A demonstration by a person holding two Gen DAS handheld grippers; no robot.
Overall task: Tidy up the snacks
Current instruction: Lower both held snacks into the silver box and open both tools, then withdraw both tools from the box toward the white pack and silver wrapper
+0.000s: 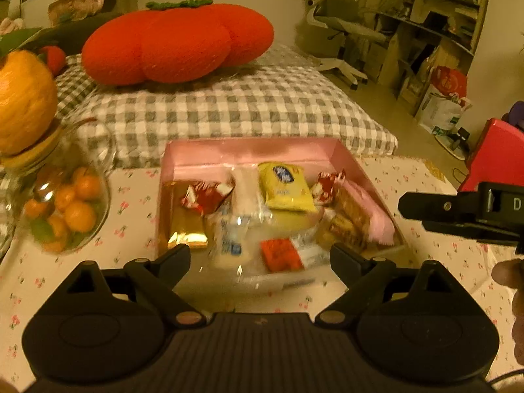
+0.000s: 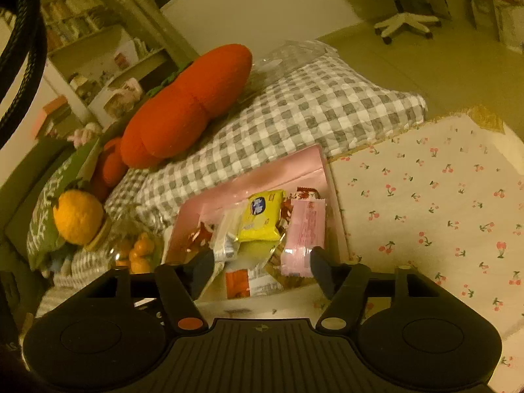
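A pink box (image 1: 252,149) lies open on the cherry-print tablecloth (image 2: 425,213) and holds several snacks. Among them are a yellow packet (image 1: 285,190), a red wrapper (image 1: 206,195), a gold packet (image 1: 188,232), an orange packet (image 1: 281,255) and a pink packet (image 2: 304,239). My left gripper (image 1: 260,252) hovers over the box's near edge, jaws wide and gripping nothing. My right gripper (image 2: 262,258) is also open above the near end of the box (image 2: 262,177), with loose packets below its fingers. One of its fingers (image 1: 458,216) shows at the right of the left wrist view.
A glass jar of small oranges (image 1: 68,209) with an orange-shaped lid (image 1: 23,98) stands left of the box. Behind lie a checked mattress (image 1: 245,108) and a red tomato cushion (image 1: 177,42). A red box (image 1: 494,157) and a hand (image 1: 511,278) are at the right.
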